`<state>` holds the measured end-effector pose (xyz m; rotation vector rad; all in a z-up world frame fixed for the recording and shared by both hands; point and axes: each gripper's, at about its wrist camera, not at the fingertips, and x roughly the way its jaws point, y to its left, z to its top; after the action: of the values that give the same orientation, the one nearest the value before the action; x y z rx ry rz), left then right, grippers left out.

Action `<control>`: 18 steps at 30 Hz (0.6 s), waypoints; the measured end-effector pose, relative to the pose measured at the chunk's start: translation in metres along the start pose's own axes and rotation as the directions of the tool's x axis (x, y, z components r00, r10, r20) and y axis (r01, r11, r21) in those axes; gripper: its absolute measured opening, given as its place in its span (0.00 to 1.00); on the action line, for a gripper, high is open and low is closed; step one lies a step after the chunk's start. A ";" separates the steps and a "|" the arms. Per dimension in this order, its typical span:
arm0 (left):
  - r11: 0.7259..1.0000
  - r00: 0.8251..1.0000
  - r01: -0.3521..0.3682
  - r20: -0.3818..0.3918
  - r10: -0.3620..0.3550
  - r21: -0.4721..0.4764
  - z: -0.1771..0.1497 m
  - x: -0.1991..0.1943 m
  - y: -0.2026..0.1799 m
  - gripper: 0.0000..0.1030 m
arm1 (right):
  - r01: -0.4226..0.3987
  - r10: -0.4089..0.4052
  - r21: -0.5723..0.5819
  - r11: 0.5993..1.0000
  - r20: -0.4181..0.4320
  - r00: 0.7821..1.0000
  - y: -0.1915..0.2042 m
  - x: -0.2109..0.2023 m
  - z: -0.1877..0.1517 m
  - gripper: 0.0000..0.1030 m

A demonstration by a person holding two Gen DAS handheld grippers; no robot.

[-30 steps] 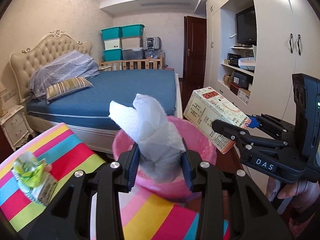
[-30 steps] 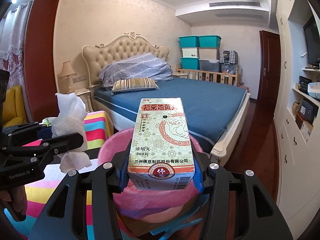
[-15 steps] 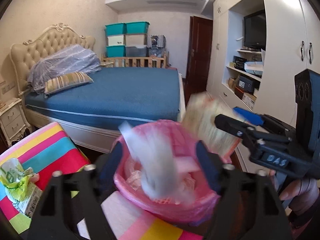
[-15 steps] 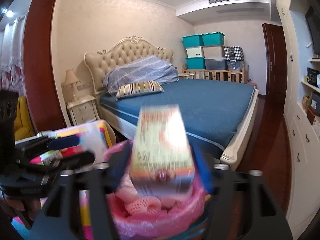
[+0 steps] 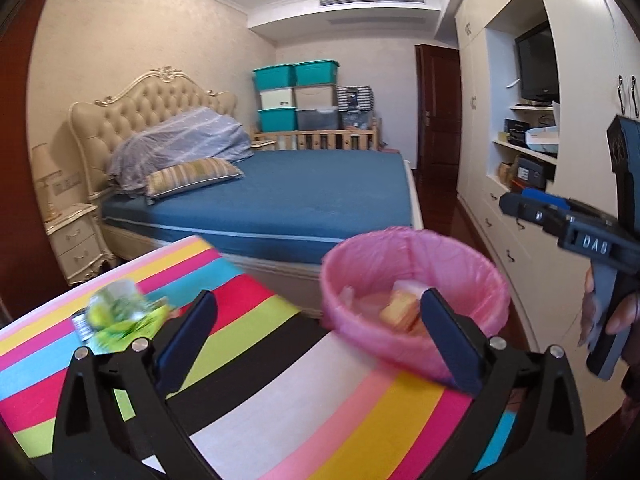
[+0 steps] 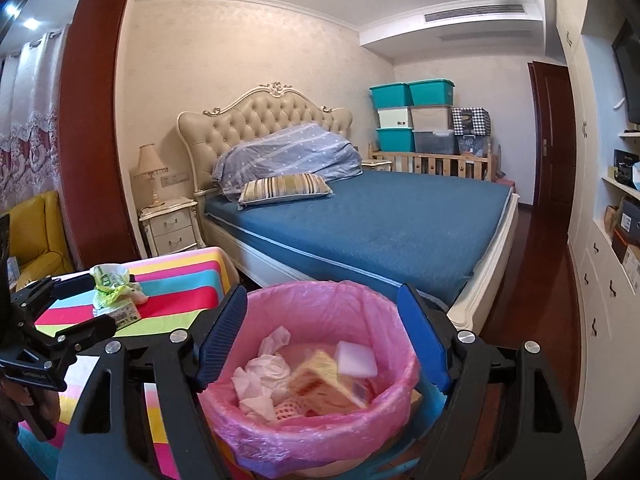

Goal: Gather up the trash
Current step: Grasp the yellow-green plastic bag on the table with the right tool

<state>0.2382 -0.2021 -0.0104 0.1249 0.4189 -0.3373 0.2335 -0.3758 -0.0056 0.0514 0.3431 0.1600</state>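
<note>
A bin with a pink liner (image 6: 394, 350) (image 5: 452, 256) stands beside the striped table. Inside it lie white crumpled tissue (image 6: 262, 372), the medicine box (image 6: 328, 380) and a white foam pad (image 6: 357, 361). My right gripper (image 6: 324, 336) is open and empty above the bin. My left gripper (image 5: 316, 332) is open and empty over the table, left of the bin. A crumpled green wrapper (image 5: 120, 316) (image 6: 114, 286) lies on the table. The right gripper also shows at the right edge of the left wrist view (image 5: 532, 206).
The table has a multicoloured striped cloth (image 5: 256, 376). A blue bed (image 6: 380, 216) lies behind the bin. A nightstand with a lamp (image 6: 170, 226) is at its left. White wardrobes (image 5: 496, 128) line the right wall. A yellow armchair (image 6: 34, 236) is far left.
Both grippers opened. The tissue dropped from the left one and the medicine box from the right one into the pink bin. The left gripper swung left over the table.
</note>
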 end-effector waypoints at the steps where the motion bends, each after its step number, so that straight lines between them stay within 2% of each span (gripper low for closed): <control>1: 1.000 1.000 -0.013 -0.005 0.013 0.000 -0.005 -0.005 0.004 0.95 | -0.004 0.004 -0.009 1.000 -0.001 1.000 0.005 0.000 0.000 0.72; 7: 0.995 0.994 -0.101 -0.033 0.101 0.002 -0.034 -0.034 0.035 0.95 | -0.061 0.060 -0.045 0.997 -0.025 0.998 0.044 0.007 -0.001 0.72; 13: 0.972 0.971 -0.236 -0.031 0.236 0.016 -0.050 -0.062 0.074 0.95 | -0.133 0.127 -0.061 0.989 -0.084 0.988 0.096 0.030 -0.013 0.75; 18: 0.950 0.950 -0.310 -0.042 0.308 -0.043 -0.057 -0.082 0.117 0.95 | -0.199 0.187 -0.090 0.976 -0.128 0.974 0.140 0.043 -0.020 0.75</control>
<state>0.1868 -0.0575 -0.0218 0.1462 0.4345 -0.0154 0.2462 -0.2304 -0.0282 -0.0270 0.4486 0.3748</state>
